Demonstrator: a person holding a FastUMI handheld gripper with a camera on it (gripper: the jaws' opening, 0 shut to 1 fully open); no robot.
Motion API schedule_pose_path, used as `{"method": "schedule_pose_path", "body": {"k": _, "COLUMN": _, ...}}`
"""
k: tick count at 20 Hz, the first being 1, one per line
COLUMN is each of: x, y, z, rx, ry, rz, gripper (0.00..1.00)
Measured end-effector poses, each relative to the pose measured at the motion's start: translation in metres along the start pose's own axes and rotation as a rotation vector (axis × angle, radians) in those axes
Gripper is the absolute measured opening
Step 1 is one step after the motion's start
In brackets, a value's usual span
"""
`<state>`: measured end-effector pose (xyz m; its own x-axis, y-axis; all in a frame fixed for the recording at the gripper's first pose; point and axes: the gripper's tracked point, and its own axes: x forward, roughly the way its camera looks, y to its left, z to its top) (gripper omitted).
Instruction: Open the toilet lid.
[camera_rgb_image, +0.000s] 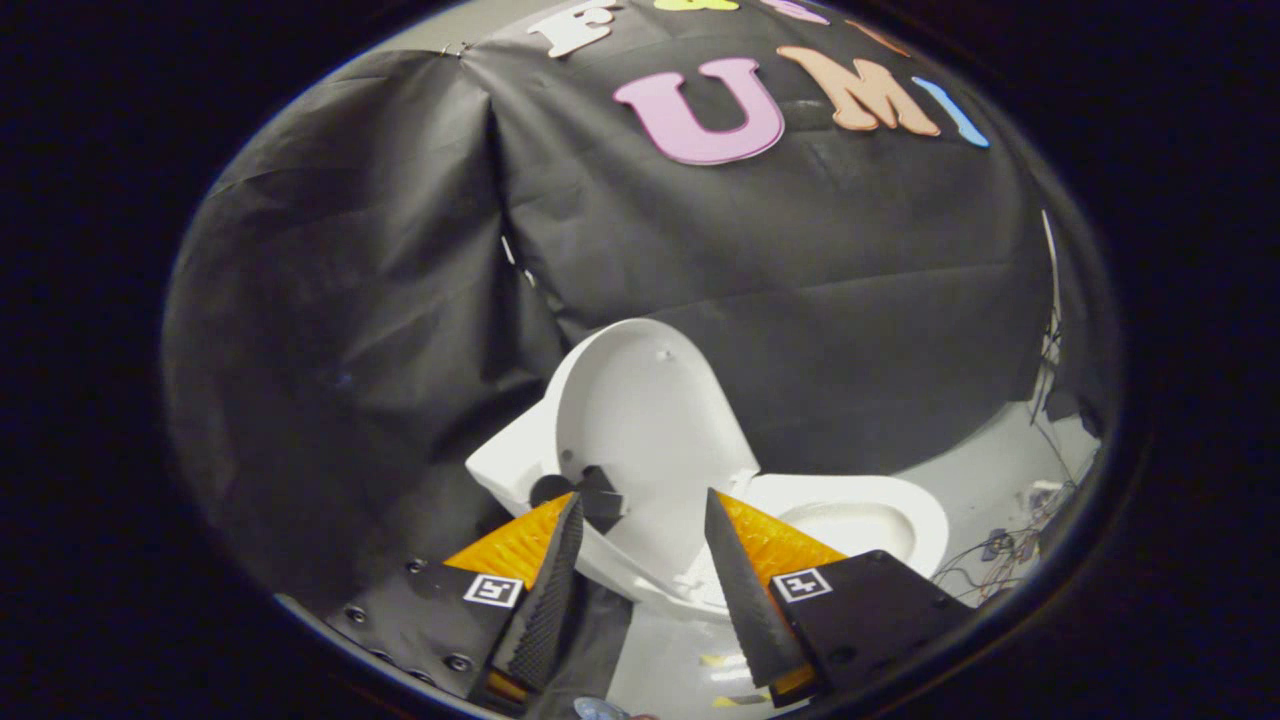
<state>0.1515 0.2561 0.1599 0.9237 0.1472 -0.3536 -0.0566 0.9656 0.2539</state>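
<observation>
Standing raised against the tank, the white toilet lid (650, 420) shows just beyond the tool (640, 510), whose fingers are spread apart and hold nothing; the toilet bowl (850, 525) lies open beside it.

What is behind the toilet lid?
The raised lid stands upright beyond the open gripper, whose fingers hold nothing. The black cloth wall hangs behind it, and the white tank peeks out beside it. The rest of the tank is hidden by the lid.
</observation>
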Motion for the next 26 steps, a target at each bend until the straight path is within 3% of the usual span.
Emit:
{"method": "schedule_pose_path", "body": {"k": 4, "x": -0.032, "y": -0.049, "z": 0.024, "rx": -0.019, "ry": -0.088, "rz": -0.06, "gripper": 0.97}}
{"method": "schedule_pose_path", "body": {"k": 8, "x": -0.066, "y": -0.09, "z": 0.031, "rx": -0.187, "ry": -0.175, "rz": -0.114, "gripper": 0.97}}
{"method": "schedule_pose_path", "body": {"k": 15, "x": -0.115, "y": -0.136, "z": 0.024, "rx": -0.296, "ry": -0.315, "rz": -0.153, "gripper": 0.98}}
{"method": "schedule_pose_path", "body": {"k": 17, "x": -0.123, "y": -0.138, "z": 0.003, "rx": -0.307, "ry": -0.32, "rz": -0.1, "gripper": 0.99}}
{"method": "schedule_pose_path", "body": {"k": 20, "x": -0.132, "y": -0.175, "z": -0.019, "rx": -0.283, "ry": -0.338, "rz": -0.167, "gripper": 1.0}}
{"method": "schedule_pose_path", "body": {"k": 22, "x": -0.128, "y": -0.183, "z": -0.03, "rx": -0.269, "ry": -0.332, "rz": -0.164, "gripper": 1.0}}
{"method": "schedule_pose_path", "body": {"k": 26, "x": -0.124, "y": -0.191, "z": -0.011, "rx": -0.265, "ry": -0.378, "rz": -0.15, "gripper": 1.0}}
